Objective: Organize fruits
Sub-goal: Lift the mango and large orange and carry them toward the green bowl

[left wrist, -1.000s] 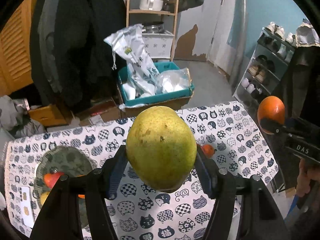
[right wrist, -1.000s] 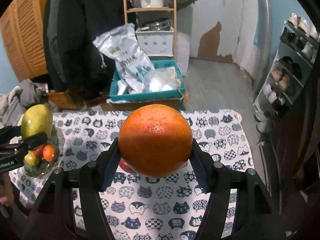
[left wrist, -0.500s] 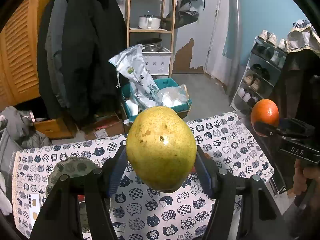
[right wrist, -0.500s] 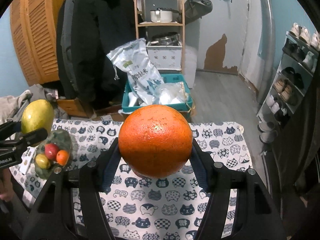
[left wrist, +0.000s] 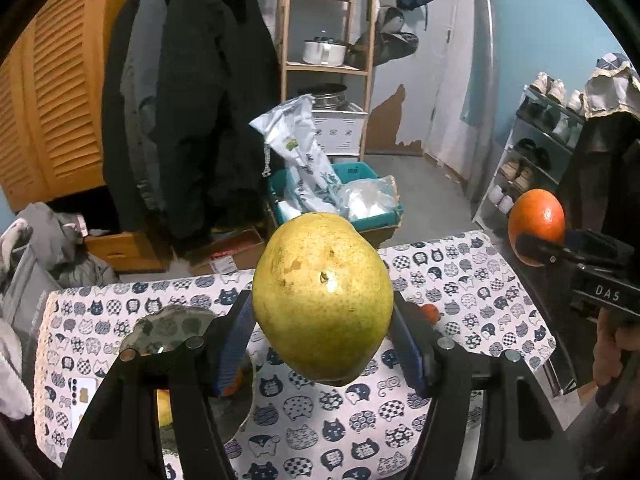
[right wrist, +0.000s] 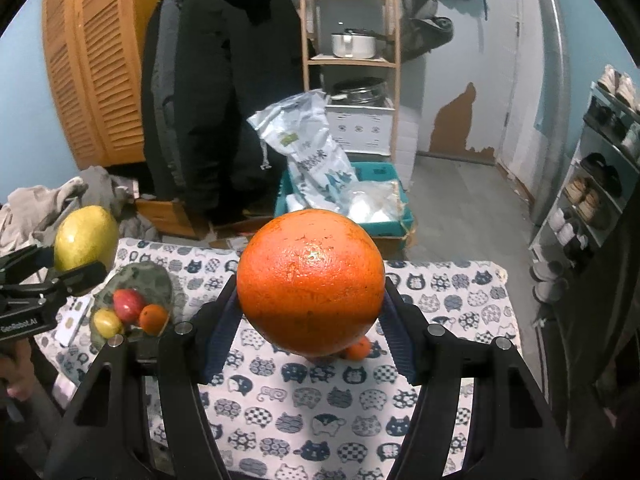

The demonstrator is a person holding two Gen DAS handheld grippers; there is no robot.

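Left gripper clamped on a yellow-green pear, blue-padded fingers pressed to both flanks, fruit filling centre of the left wrist frame, held in the air above the table. Right gripper clamped likewise on a large orange, pads tight at either side, centre of the right wrist frame, also aloft. Just below that orange, lower centre, a small tangerine lying on the cat-print tablecloth, part hidden behind the held fruit. Same cloth across the lower half of the left frame, a sliver of orange fruit showing right of the pear. At left of the right frame, a dark mottled plate carrying a red apple, a small yellow fruit and a small orange fruit, the three touching. Plate mostly hidden behind the left gripper's own finger in the left frame. Far left of the right frame: pear again in the other gripper; far right of the left frame: orange in its gripper likewise. Beyond the table, centre: teal crate with plastic bags. Upper centre: wooden shelf with a white pot. Upper left: black coats, louvred wooden doors. Right edge: shoe rack.
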